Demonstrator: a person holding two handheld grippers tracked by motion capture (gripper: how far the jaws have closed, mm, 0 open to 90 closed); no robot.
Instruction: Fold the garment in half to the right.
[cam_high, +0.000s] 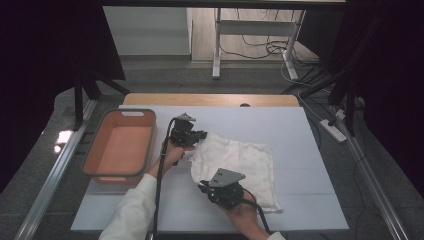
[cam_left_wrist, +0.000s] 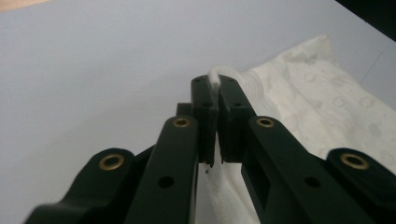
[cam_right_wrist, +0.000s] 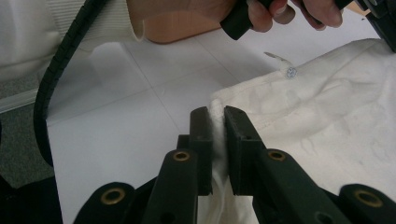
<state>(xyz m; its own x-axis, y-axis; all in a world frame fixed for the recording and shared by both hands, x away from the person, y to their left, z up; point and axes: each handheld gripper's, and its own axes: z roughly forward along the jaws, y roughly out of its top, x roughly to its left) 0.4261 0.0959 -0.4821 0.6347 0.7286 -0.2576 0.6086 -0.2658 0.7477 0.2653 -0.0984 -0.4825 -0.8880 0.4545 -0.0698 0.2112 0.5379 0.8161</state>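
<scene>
Folding is underway: both grippers' fingers pinch the white cotton cloth (cam_high: 240, 162); next, carry that edge across evenly.

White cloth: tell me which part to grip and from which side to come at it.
Grip the white cloth at its edge nearest the orange bin, coming in low from that side. It lies nearly flat, so only a raised hem fits between jaws. Both already do this: the left hand-held gripper and right hand-held gripper are each shut on a fold of that edge.
</scene>
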